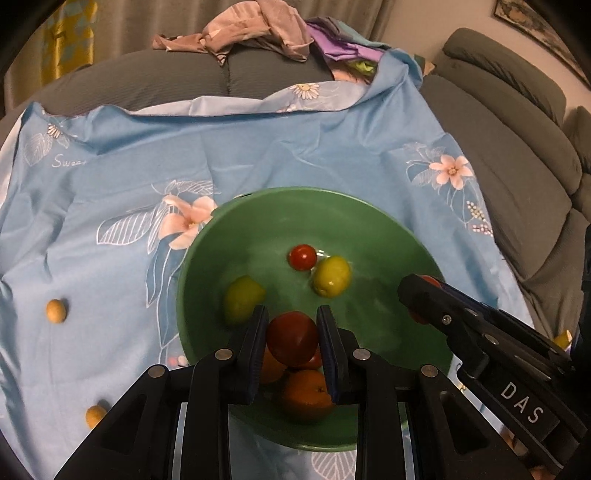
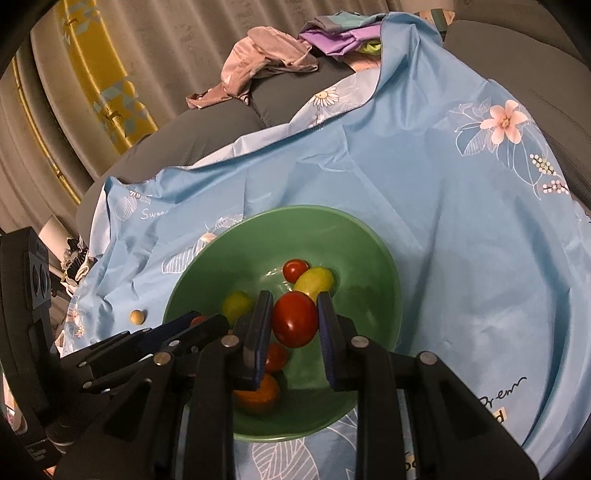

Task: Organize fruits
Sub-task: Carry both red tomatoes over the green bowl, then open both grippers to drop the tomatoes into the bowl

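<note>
A green bowl (image 1: 388, 236) (image 2: 369, 251) sits on a blue floral cloth. Both grippers hover over it. My left gripper (image 1: 293, 325) is shut on a red tomato (image 1: 292, 338). My right gripper (image 2: 294, 310) is shut on another red tomato (image 2: 295, 319); it shows at the right of the left wrist view (image 1: 424, 291). In the bowl lie a small red tomato (image 1: 302, 257) (image 2: 294, 269), two yellow-green fruits (image 1: 331, 276) (image 1: 242, 298) (image 2: 314, 280) and orange fruits (image 1: 308, 393) (image 2: 258, 397).
Two small tan fruits (image 1: 56, 311) (image 1: 95, 415) lie on the cloth (image 1: 258, 155) left of the bowl; one shows in the right wrist view (image 2: 137, 316). A grey sofa (image 1: 517, 147) with heaped clothes (image 1: 258, 29) lies behind.
</note>
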`<action>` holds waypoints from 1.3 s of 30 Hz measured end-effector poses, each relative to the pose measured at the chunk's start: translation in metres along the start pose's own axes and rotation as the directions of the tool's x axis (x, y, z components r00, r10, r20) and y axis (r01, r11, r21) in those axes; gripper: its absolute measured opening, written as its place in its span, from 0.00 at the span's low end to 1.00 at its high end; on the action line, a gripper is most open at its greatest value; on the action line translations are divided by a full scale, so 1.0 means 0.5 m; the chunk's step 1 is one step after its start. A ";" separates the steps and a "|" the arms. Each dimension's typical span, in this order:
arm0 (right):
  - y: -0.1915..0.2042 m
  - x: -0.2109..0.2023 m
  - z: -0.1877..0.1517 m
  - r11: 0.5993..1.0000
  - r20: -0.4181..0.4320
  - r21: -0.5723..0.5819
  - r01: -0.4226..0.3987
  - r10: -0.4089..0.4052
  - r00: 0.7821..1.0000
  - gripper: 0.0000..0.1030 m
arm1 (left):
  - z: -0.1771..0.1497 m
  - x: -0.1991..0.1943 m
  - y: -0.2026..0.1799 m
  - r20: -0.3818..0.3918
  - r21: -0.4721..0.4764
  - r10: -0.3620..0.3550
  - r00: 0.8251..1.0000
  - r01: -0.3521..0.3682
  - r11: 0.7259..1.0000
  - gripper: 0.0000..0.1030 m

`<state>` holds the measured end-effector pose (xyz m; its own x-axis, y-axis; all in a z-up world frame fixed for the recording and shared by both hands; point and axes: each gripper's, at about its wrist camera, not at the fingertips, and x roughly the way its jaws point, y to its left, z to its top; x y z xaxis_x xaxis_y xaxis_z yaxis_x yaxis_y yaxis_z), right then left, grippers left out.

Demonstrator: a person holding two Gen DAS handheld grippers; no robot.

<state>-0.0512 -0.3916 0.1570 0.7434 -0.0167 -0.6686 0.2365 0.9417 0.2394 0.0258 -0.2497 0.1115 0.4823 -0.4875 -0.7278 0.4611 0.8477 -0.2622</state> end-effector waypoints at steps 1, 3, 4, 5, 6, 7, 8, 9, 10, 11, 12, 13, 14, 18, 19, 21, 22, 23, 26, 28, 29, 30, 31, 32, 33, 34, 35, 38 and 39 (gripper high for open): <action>-0.001 0.003 0.000 1.000 -0.004 -0.001 0.000 0.000 1.000 0.25 | 0.002 0.002 -0.001 -0.001 0.000 0.000 1.000 0.000 1.000 0.26; -0.001 0.006 0.000 1.000 -0.011 -0.001 0.000 0.000 1.000 0.25 | 0.001 0.003 0.000 -0.003 -0.001 0.004 1.000 -0.004 1.000 0.26; -0.001 0.008 0.001 1.000 -0.014 -0.003 0.000 0.000 1.000 0.25 | 0.001 0.004 0.000 -0.005 -0.001 0.006 1.000 -0.006 1.000 0.26; 0.000 0.009 0.001 1.000 -0.016 -0.004 0.001 -0.001 1.000 0.25 | 0.001 0.006 -0.001 -0.008 0.000 0.008 1.000 -0.008 1.000 0.26; 0.001 0.010 0.001 1.000 -0.017 -0.005 0.002 -0.002 1.000 0.25 | 0.000 0.006 -0.001 -0.008 0.001 0.011 1.000 -0.011 1.000 0.26; 0.001 0.011 0.000 1.000 -0.019 -0.006 0.002 -0.003 1.000 0.25 | -0.001 0.006 -0.002 -0.008 0.003 0.013 1.000 -0.013 1.000 0.26; 0.001 0.012 0.000 1.000 -0.021 -0.007 0.003 -0.003 1.000 0.25 | 0.000 0.007 -0.002 -0.008 0.002 0.015 1.000 -0.015 1.000 0.26; 0.001 0.013 0.001 1.000 -0.022 -0.007 0.004 -0.004 1.000 0.25 | -0.001 0.007 -0.003 -0.010 0.002 0.013 1.000 -0.013 1.000 0.26; 0.000 0.015 0.001 1.000 -0.023 -0.007 0.006 -0.007 1.000 0.25 | -0.001 0.007 -0.002 -0.010 0.001 0.011 1.000 -0.011 1.000 0.26; 0.000 0.016 0.002 1.000 -0.024 -0.008 0.010 -0.010 1.000 0.25 | -0.001 0.008 -0.002 -0.012 -0.001 0.010 1.000 -0.010 1.000 0.26; 0.000 0.018 0.003 1.000 -0.026 -0.008 0.013 -0.013 1.000 0.25 | -0.001 0.009 -0.002 -0.012 -0.001 0.012 1.000 -0.012 1.000 0.26; 0.000 0.019 0.003 1.000 -0.028 -0.008 0.013 -0.014 1.000 0.25 | -0.001 0.008 -0.002 -0.012 0.001 0.012 1.000 -0.012 1.000 0.26; 0.000 0.021 0.003 1.000 -0.031 -0.008 0.013 -0.013 0.999 0.25 | -0.002 0.008 -0.001 -0.012 0.003 0.011 1.000 -0.011 1.000 0.26; 0.000 0.025 0.001 1.000 -0.037 -0.011 0.021 -0.022 0.999 0.25 | -0.001 0.012 0.000 -0.017 0.003 0.016 1.000 -0.016 1.000 0.26; -0.001 0.026 0.002 1.000 -0.038 -0.011 0.022 -0.022 0.999 0.25 | -0.002 0.012 0.001 -0.017 0.004 0.018 1.000 -0.018 1.000 0.26; -0.002 0.027 0.002 1.000 -0.041 -0.013 0.020 -0.021 0.999 0.25 | -0.002 0.015 0.002 -0.021 0.002 0.022 1.000 -0.022 1.000 0.26; -0.001 0.028 0.001 1.000 -0.042 -0.013 0.021 -0.022 0.999 0.25 | -0.003 0.016 0.003 -0.024 0.002 0.021 0.999 -0.021 1.000 0.26; -0.001 0.028 0.001 1.000 -0.043 -0.013 0.023 -0.024 0.999 0.25 | -0.003 0.016 0.004 -0.026 0.002 0.020 0.999 -0.020 1.000 0.26; -0.002 0.030 0.002 1.000 -0.045 -0.010 0.029 -0.030 0.999 0.26 | -0.005 0.019 0.004 -0.032 -0.001 0.024 0.999 -0.024 1.000 0.26; -0.003 0.028 0.001 0.999 -0.044 -0.008 0.032 -0.032 0.999 0.26 | -0.005 0.018 0.004 -0.033 -0.007 0.021 0.999 -0.021 1.000 0.26; -0.003 0.027 0.001 0.999 -0.041 -0.006 0.033 -0.033 0.999 0.26 | -0.005 0.016 0.006 -0.031 -0.013 0.017 0.999 -0.018 1.000 0.26; -0.005 0.024 0.002 1.000 -0.034 0.000 0.031 -0.031 0.999 0.26 | -0.004 0.013 0.007 -0.032 -0.018 0.014 0.999 -0.015 1.000 0.26; -0.005 0.022 0.002 1.000 -0.028 0.004 0.027 -0.027 0.999 0.26 | -0.003 0.011 0.008 -0.039 -0.018 0.016 0.999 -0.017 1.000 0.26; -0.004 0.019 0.003 1.000 -0.020 0.004 0.022 -0.022 1.000 0.29 | -0.003 0.009 0.008 -0.050 -0.016 0.023 0.998 -0.024 1.000 0.26; -0.003 0.013 0.004 1.000 -0.006 0.005 0.018 -0.018 1.000 0.32 | -0.004 0.005 0.009 -0.056 -0.014 0.029 0.998 -0.030 0.999 0.26; -0.002 0.011 0.006 1.000 -0.001 0.006 0.015 -0.015 1.000 0.46 | -0.004 0.000 0.009 -0.054 -0.012 0.030 0.998 -0.031 0.999 0.26; 0.000 0.006 0.006 1.000 0.009 0.005 0.010 -0.010 1.000 0.54 | -0.005 -0.008 0.010 -0.048 -0.010 0.029 0.998 -0.030 1.000 0.27; 0.011 -0.005 0.008 1.000 0.034 -0.013 0.009 -0.009 0.999 0.54 | -0.004 -0.043 0.022 -0.025 -0.023 0.019 0.999 -0.020 1.000 0.46; 0.015 -0.010 0.009 1.000 0.043 -0.013 0.003 -0.003 0.999 0.54 | -0.003 -0.059 0.030 -0.015 -0.035 0.014 1.000 -0.015 0.999 0.48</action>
<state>-0.0505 -0.3858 0.1653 0.7688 -0.0336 -0.6386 0.2307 0.9459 0.2280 0.0173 -0.2221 0.1282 0.4776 -0.4723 -0.7408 0.4280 0.8615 -0.2733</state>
